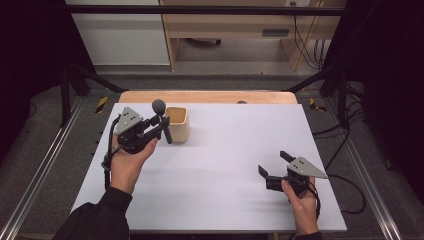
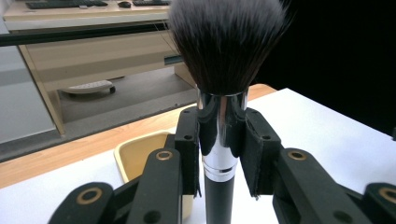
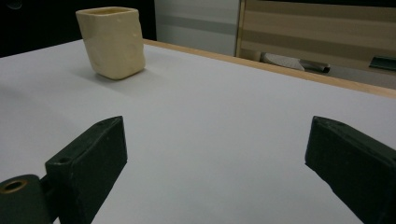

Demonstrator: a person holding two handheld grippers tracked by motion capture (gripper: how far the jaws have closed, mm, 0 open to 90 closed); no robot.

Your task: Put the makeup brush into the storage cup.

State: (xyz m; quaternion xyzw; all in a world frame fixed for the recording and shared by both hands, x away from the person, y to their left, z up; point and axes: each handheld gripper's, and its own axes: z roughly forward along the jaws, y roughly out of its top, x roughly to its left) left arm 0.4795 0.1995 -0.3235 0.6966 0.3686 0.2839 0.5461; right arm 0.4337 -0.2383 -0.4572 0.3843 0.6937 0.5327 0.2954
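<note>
Left gripper view showed the left gripper (image 2: pixel 223 140) clamped on the brush (image 2: pixel 223 93), upright between its jaws, just beside the cup (image 2: pixel 135 158). The right gripper (image 1: pixel 272 162) hung wide open, holding nothing.

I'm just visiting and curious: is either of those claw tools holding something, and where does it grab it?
The left gripper holds a makeup brush upright, jaws closed on its shiny metal collar below the bristles. The right gripper holds nothing.
</note>
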